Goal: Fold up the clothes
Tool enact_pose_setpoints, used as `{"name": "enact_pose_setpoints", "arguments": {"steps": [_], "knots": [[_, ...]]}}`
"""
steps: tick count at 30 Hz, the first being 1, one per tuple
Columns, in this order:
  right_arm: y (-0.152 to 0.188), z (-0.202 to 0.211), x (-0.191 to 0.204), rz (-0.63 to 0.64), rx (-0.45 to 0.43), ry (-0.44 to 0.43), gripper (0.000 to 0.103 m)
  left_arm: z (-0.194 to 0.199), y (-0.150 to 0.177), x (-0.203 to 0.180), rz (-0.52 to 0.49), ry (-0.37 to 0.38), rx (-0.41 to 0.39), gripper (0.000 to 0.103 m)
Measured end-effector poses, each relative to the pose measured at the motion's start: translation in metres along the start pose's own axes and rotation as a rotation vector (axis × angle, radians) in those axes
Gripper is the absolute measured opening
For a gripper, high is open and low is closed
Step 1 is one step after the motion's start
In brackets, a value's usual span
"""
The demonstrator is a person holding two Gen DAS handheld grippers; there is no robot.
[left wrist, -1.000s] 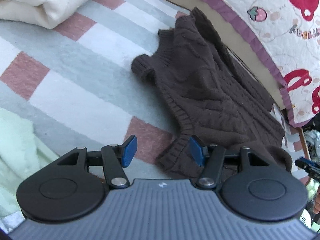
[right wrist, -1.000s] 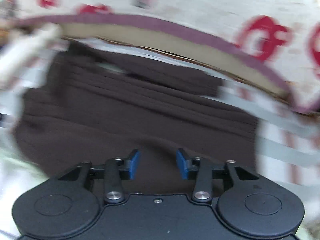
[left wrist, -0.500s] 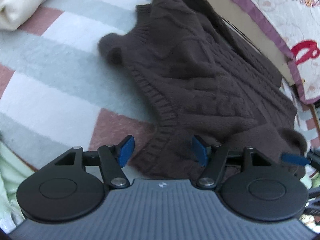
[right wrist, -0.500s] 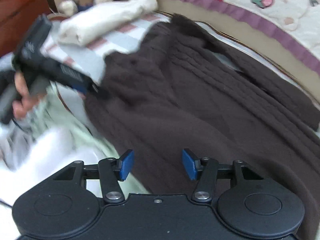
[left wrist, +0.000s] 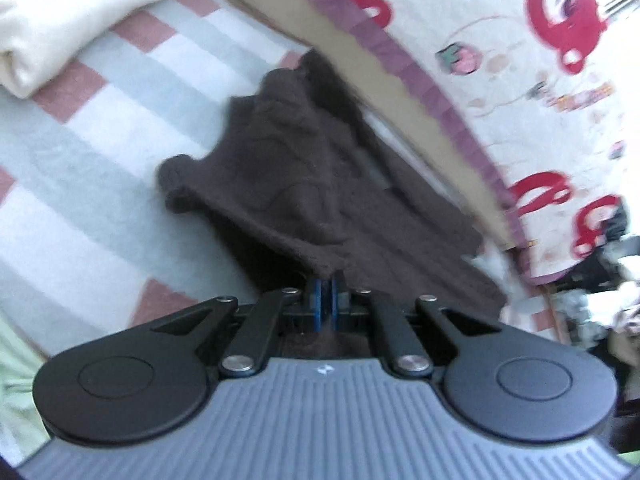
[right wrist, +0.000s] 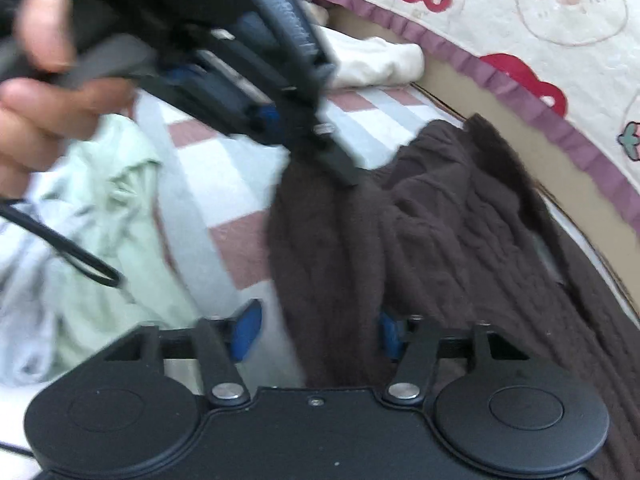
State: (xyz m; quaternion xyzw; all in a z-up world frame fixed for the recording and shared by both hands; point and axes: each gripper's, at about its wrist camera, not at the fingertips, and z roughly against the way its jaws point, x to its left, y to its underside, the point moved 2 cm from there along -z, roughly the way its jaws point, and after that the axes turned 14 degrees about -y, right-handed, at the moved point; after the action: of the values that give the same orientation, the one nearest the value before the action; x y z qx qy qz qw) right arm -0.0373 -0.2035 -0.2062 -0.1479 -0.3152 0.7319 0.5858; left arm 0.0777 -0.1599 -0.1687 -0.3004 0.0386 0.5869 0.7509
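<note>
Jaws of left gripper (left wrist: 326, 294) pinched on brown sweater (left wrist: 304, 184) hem; sweater on striped blanket (left wrist: 100, 152). Right gripper (right wrist: 316, 332) jaws closing around near sweater edge, pad contact blurred. Left hand (right wrist: 44, 92) cut off

Striped bedcover (left wrist: 120, 92), cartoon-print quilt (left wrist: 500, 92), cream pillow (left wrist: 60, 12)
</note>
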Motion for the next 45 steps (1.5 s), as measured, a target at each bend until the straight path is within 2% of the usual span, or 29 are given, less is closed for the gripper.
{"name": "enact_pose_setpoints", "arguments": {"steps": [1,2,3,4,5,6,9,13,15,17,19,23,25,26,27,28,31,35,37,40,42,43,45], "knots": [[-0.002,-0.001,-0.004,-0.025,-0.007,0.009,0.014,0.001,0.004,-0.001,-0.008,-0.051,0.001,0.006],[-0.004,-0.001,-0.009,-0.055,-0.017,0.015,0.014,0.003,0.008,-0.002,-0.016,-0.101,0.002,0.008],[-0.007,0.007,-0.02,-0.138,-0.059,-0.026,0.014,0.005,0.01,-0.001,-0.015,-0.13,0.003,0.014],[-0.009,0.015,-0.03,-0.208,-0.092,-0.06,0.014,0.008,0.013,0.004,0.006,-0.129,0.007,0.019],[-0.01,0.022,-0.04,-0.277,-0.123,-0.094,0.014,0.01,0.016,0.009,0.038,-0.119,0.016,0.034],[-0.01,0.025,-0.048,-0.329,-0.136,-0.113,0.014,0.011,0.017,0.015,0.082,-0.099,0.029,0.044],[-0.002,0.029,-0.07,-0.511,-0.169,-0.226,0.014,0.009,0.022,0.033,0.25,0.03,0.087,0.045],[0.01,0.03,-0.076,-0.678,-0.226,-0.414,0.015,0.013,0.027,0.04,0.388,0.116,0.019,0.05],[0.012,0.03,-0.07,-0.731,-0.256,-0.541,0.015,0.021,0.027,0.04,0.395,0.105,-0.037,0.057],[0.009,0.028,-0.061,-0.741,-0.286,-0.649,0.015,0.026,0.027,0.036,0.341,0.117,-0.047,0.061],[0.007,0.03,-0.054,-0.737,-0.3,-0.699,0.015,0.028,0.028,0.034,0.31,0.133,-0.02,0.064],[0.006,0.027,-0.049,-0.717,-0.295,-0.767,0.015,0.025,0.034,0.047,0.4,0.201,0.03,0.069],[0.005,0.022,-0.043,-0.694,-0.27,-0.761,0.015,0.012,0.036,0.053,0.442,0.239,0.067,0.065],[0.003,0.018,-0.04,-0.684,-0.254,-0.753,0.015,0.004,0.037,0.052,0.443,0.253,0.076,0.049],[0.002,0.014,-0.036,-0.676,-0.238,-0.745,0.015,-0.004,0.037,0.051,0.445,0.266,0.084,0.016],[0.0,0.011,-0.033,-0.675,-0.227,-0.744,0.015,-0.006,0.038,0.051,0.448,0.263,0.07,0.014],[-0.009,0.009,-0.024,-0.666,-0.236,-0.76,0.015,0.013,0.035,0.054,0.435,0.205,-0.046,0.01],[-0.021,0.009,-0.024,-0.645,-0.257,-0.799,0.016,0.057,0.026,0.044,0.227,-0.017,-0.244,0.008],[-0.021,-0.001,-0.024,-0.642,-0.23,-0.755,0.02,0.047,0.028,0.049,0.174,-0.124,-0.231,0.008],[-0.002,0.004,-0.035,-0.715,-0.235,-0.656,0.02,0.008,0.04,0.069,0.184,-0.27,-0.121,0.008],[0.01,0.008,-0.042,-0.763,-0.238,-0.59,0.022,-0.003,0.046,0.076,0.175,-0.303,-0.093,0.008],[0.017,0.011,-0.046,-0.785,-0.24,-0.553,0.028,-0.004,0.047,0.077,0.17,-0.307,-0.09,0.009],[0.045,0.052,-0.065,-0.803,-0.274,-0.394,0.037,-0.002,0.044,0.075,0.155,-0.306,-0.096,0.009]]}}
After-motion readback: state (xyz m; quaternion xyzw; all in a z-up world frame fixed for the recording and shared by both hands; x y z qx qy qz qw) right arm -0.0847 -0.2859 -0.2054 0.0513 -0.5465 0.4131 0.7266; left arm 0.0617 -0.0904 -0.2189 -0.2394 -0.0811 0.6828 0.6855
